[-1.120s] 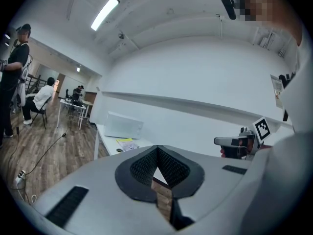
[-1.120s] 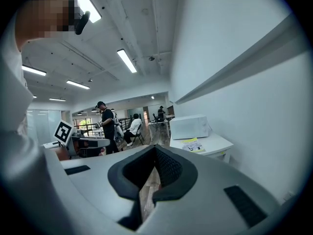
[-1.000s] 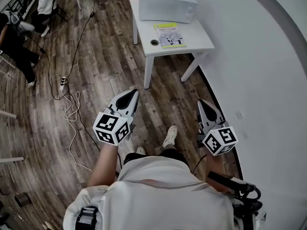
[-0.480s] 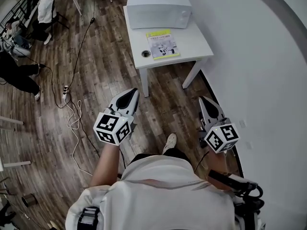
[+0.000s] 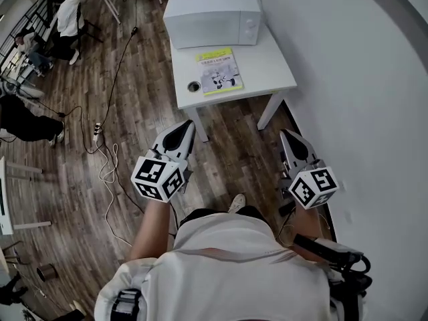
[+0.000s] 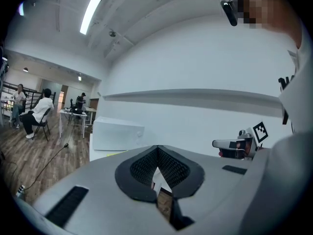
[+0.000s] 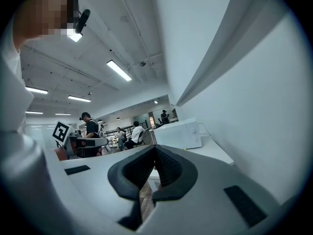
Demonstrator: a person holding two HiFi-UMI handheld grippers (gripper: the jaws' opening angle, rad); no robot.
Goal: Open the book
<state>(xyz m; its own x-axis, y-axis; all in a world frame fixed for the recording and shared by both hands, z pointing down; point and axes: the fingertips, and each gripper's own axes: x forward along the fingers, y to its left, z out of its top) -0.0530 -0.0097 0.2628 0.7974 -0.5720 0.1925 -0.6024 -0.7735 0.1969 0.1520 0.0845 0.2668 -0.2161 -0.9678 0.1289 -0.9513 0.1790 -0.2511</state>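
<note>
Draws nearer the white table than a second ago, left gripper and right gripper carried empty, jaws pressed together. Leaves the book closed, flat before the microwave, well out of reach. Cannot read its cover; small round object beside it, perhaps a cup.

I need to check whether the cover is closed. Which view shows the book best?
The head view: the book lies closed, whole cover visible, on the table. The left and right gripper views catch at most a thin sliver.
</note>
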